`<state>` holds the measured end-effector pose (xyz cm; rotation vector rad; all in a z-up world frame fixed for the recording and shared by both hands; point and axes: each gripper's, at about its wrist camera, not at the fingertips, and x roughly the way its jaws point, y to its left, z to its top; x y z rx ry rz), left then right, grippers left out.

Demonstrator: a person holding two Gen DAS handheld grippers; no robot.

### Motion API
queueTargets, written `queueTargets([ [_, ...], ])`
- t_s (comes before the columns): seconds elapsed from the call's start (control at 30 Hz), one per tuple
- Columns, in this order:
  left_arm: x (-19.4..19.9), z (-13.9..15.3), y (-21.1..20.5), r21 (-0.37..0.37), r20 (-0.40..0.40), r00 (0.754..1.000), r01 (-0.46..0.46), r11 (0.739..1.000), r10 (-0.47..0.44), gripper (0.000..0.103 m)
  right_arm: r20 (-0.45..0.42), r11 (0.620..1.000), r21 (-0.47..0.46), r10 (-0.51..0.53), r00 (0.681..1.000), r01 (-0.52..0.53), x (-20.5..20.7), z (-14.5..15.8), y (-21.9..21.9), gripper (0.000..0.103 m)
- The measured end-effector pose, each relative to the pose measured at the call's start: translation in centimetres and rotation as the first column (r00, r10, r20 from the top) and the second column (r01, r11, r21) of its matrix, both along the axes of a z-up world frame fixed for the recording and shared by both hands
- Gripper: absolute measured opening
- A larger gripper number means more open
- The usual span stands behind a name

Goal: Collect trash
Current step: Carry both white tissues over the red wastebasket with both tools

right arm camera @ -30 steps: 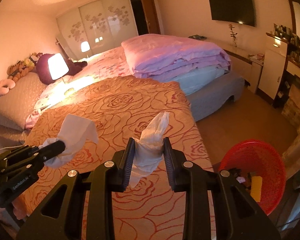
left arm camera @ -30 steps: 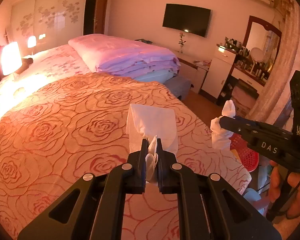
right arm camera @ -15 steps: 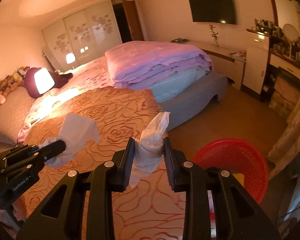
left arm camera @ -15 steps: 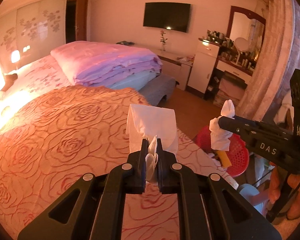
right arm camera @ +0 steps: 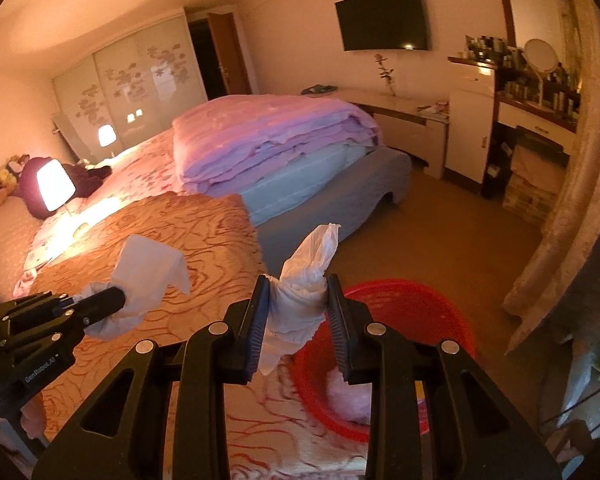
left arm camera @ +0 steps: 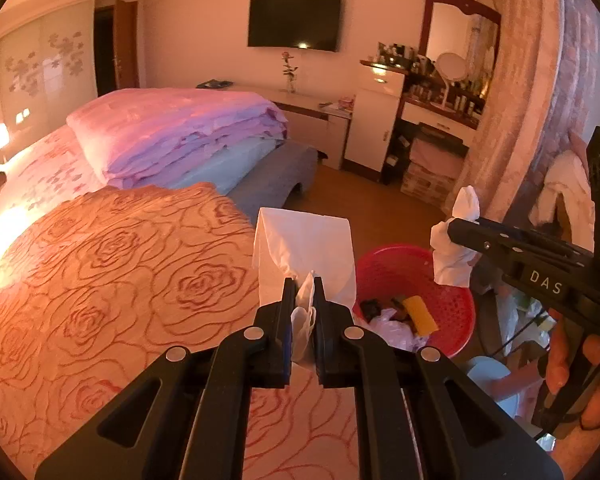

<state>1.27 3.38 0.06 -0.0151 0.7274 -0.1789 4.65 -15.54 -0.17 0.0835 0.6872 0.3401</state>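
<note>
My left gripper is shut on a flat white tissue that sticks up past its tips, above the bed's edge. My right gripper is shut on a crumpled white tissue wad, held over the near rim of the red trash basket. In the left wrist view the same basket stands on the floor beside the bed with a yellow item and crumpled wrappers inside, and the right gripper with its wad hangs above it. The left gripper and its tissue show at the left of the right wrist view.
An orange rose-patterned bedspread covers the bed, with folded pink quilts behind. A dressing table and a curtain stand across the bare floor. A hand holds the right gripper's handle. A lit lamp is at the bedside.
Both grippers have swung to the right with their tissues still held, off the bed toward the red basket, which now lies close below the right gripper.
</note>
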Motion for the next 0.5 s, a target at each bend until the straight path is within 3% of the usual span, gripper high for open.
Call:
queueTargets([
  [0.5, 3.2, -1.8, -6.2, 0.001, -0.061, 0.993, 0.105, 0.994, -0.105, 0.008, -0.044, 0.994, 0.014, -0.11, 0.993, 0.11, 0.9, -2.4, -5.5, 0.029],
])
